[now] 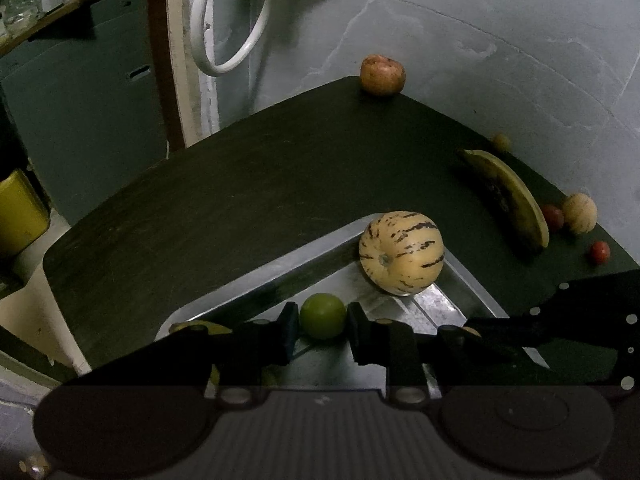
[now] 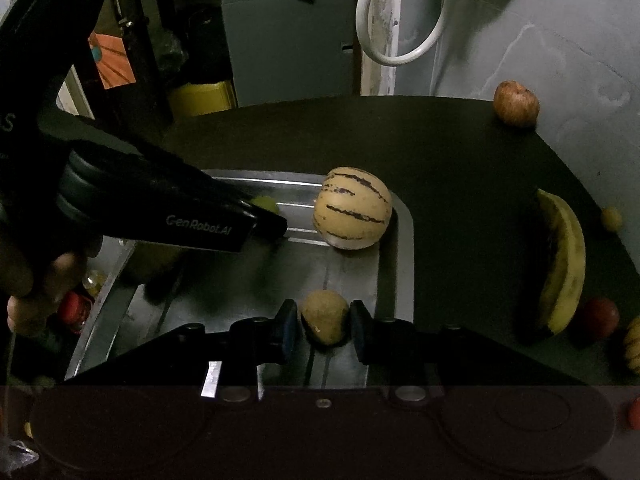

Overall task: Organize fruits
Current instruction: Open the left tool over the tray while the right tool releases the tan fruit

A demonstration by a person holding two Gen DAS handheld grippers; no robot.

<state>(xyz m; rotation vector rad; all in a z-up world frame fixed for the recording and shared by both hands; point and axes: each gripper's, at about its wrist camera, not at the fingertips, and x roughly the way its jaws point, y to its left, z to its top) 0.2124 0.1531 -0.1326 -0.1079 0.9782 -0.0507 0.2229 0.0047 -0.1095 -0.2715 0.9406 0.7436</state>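
1. One rectangular shiny metal tray [image 2: 394, 240] sits on the dark round-edged table [image 1: 240, 184].
2. In the tray lie one cream melon with dark purple stripes [image 1: 401, 252], one small round green fruit [image 1: 322, 315] and one brownish-tan lumpy fruit [image 2: 325, 321]; something yellow peeks out at the tray's left edge, too hidden to name.
3. Loose on the table I count one reddish-brown apple [image 1: 383, 75] at the far edge, one spotted yellow banana [image 1: 508, 196], two small red round fruits [image 1: 553, 217] [image 1: 600, 252], one pale tan round fruit [image 1: 580, 213] and one small yellowish fruit [image 1: 501, 142].
4. The left gripper [image 1: 322, 330] has the green fruit between its fingers, pads right at its sides; whether they press I cannot tell.
5. The right gripper [image 2: 325, 330] brackets the brownish-tan fruit the same way, pressing or not I cannot tell.
6. The only readable writing is "GenRobot.AI", in pale letters on the left gripper's black body.
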